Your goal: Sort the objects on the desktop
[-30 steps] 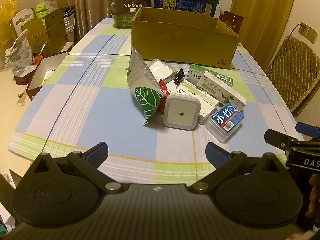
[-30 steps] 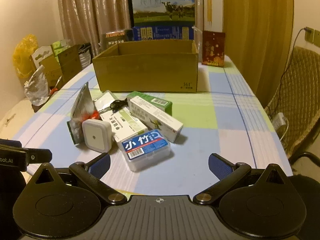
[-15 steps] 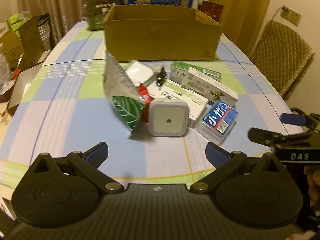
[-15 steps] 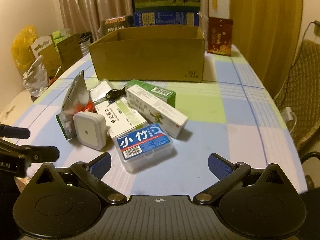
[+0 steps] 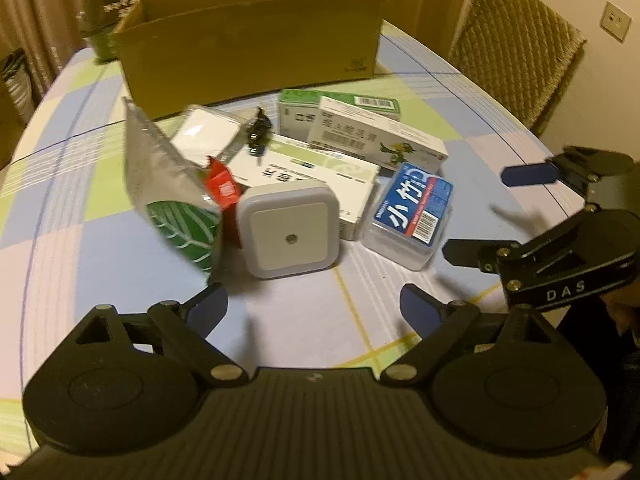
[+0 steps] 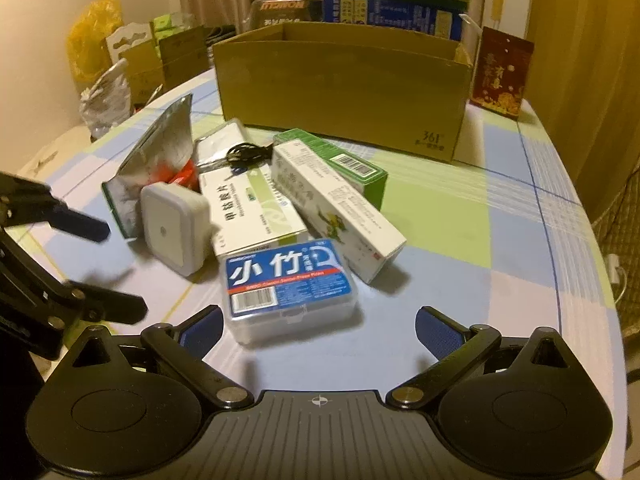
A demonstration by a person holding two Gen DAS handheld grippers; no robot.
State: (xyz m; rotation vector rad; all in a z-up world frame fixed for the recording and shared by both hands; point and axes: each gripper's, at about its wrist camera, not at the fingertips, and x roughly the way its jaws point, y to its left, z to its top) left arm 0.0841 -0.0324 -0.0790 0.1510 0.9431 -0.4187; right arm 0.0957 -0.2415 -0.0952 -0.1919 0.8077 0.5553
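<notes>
The clear floss-pick case [image 6: 290, 286] lies at the near edge of the pile, in front of the cardboard box [image 6: 344, 88], just ahead of the right gripper [image 6: 318, 328], whose jaws stand wide and empty. It should straddle the case squarely before closing. The left gripper [image 5: 312, 304], likewise spread and empty, faces the white night light [image 5: 290, 232] left of the case.
</notes>
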